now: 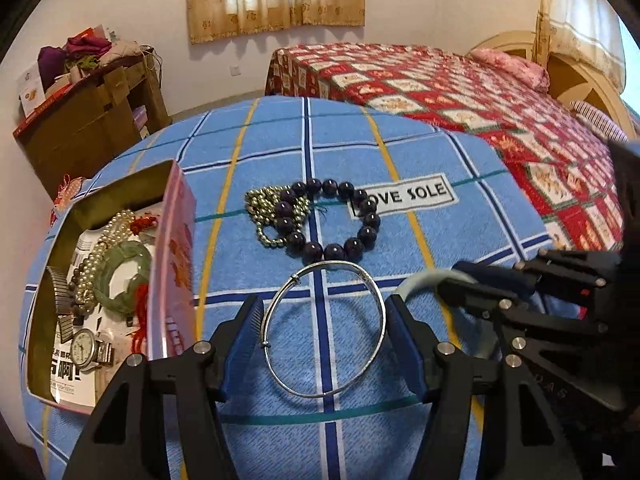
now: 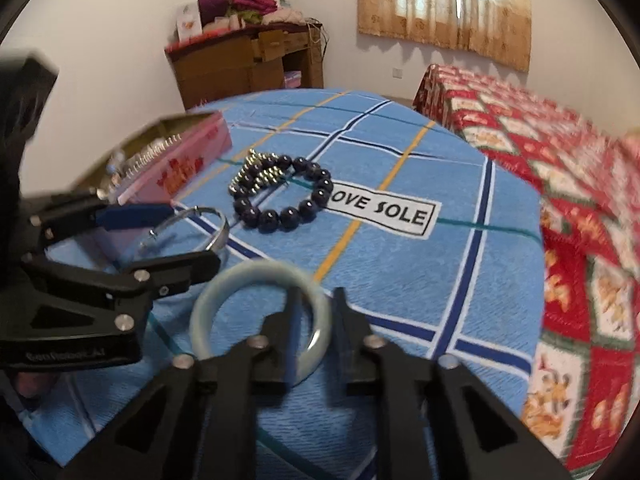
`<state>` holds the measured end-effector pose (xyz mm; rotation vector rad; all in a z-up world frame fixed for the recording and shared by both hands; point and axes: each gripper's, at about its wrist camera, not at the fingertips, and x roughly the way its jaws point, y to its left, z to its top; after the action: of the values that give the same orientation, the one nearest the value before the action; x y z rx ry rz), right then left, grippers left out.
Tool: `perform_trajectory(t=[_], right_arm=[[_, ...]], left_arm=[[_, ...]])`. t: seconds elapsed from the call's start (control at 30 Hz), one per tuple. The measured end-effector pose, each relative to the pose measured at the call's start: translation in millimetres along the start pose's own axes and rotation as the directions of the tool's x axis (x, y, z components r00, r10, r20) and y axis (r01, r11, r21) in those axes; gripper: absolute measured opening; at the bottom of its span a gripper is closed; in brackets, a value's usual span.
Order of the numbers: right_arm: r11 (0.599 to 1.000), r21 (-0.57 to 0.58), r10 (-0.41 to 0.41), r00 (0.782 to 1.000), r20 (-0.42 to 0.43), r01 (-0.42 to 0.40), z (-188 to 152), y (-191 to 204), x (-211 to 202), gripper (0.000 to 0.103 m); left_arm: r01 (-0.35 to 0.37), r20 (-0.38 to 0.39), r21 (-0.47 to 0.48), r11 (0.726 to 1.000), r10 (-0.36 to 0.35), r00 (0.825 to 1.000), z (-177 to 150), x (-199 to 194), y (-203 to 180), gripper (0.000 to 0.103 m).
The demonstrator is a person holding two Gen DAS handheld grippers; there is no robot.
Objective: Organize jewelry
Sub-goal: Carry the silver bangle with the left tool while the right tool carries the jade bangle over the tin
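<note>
The left gripper (image 1: 324, 332) stood with jaws spread wide, fingers level. To its right, the right gripper (image 2: 316, 320) had its jaws nearly closed.

Thin silver bangle (image 1: 326, 330) lies flat near the blue checked cloth's (image 1: 460, 216) front edge; dark bead bracelet (image 1: 336, 218) overlaps gold bead chain (image 1: 268, 216) mid-cloth; pale jade bangle (image 2: 260, 312) front right; pink box (image 1: 172, 264) at left edge.

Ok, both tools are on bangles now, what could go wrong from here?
1. The left tool straddles the thin silver bangle with open jaws; the round wire could slip sideways on closing.
2. The right tool pinches only the pale jade bangle's rim, so it could swing.
</note>
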<state>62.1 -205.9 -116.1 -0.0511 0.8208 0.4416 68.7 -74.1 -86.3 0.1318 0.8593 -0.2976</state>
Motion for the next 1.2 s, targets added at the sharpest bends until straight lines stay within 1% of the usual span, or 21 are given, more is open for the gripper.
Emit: perform_trajectory(t=[0.07,0.2,0.37,0.6,0.8,0.97,1.2], right_arm=[[1.0,-0.004,-0.007,1.0,0.006,0.007,0.1,1.5,-1.8,0.015],[1.0,0.016,0.012,0.999,0.033,-0.013,1.9,1.3,-8.7,0.015],[1.0,0.018,0.023,0.997,0.072,-0.024,8.5,5.7,-19.9,0.015],[1.0,0.0,0.023,0.994,0.108,-0.023,16.2,13.6,-28.6,0.015],[0.999,-0.032,0.02,0.991,0.134,-0.016,23.0,21.7,-36.6,0.015],[0.998,-0.06,0.027,0.988,0.152,-0.018,37.1,28.9,-40.0,0.015],[0.994,-0.102,0.062,0.984,0.166,-0.045,63.5,44.6,-30.5,0.015]], left_arm=[[0.002,0.012,-0.004,1.0,-0.002,1.0,2.0,-5.9,1.8,0.063],[0.007,0.039,-0.021,1.0,-0.006,0.999,5.4,-17.5,6.5,0.063],[-0.009,0.08,-0.022,1.0,0.011,0.997,9.7,-33.9,10.2,0.063],[-0.059,0.12,-0.044,0.997,0.064,0.991,12.4,-51.1,26.1,0.063],[-0.085,0.126,-0.091,0.992,0.096,0.987,12.1,-56.2,48.1,0.063],[-0.106,0.134,-0.13,0.986,0.123,0.983,11.1,-61.0,66.8,0.063],[-0.171,0.135,-0.189,0.967,0.199,0.971,9.8,-69.2,103.0,0.063]])
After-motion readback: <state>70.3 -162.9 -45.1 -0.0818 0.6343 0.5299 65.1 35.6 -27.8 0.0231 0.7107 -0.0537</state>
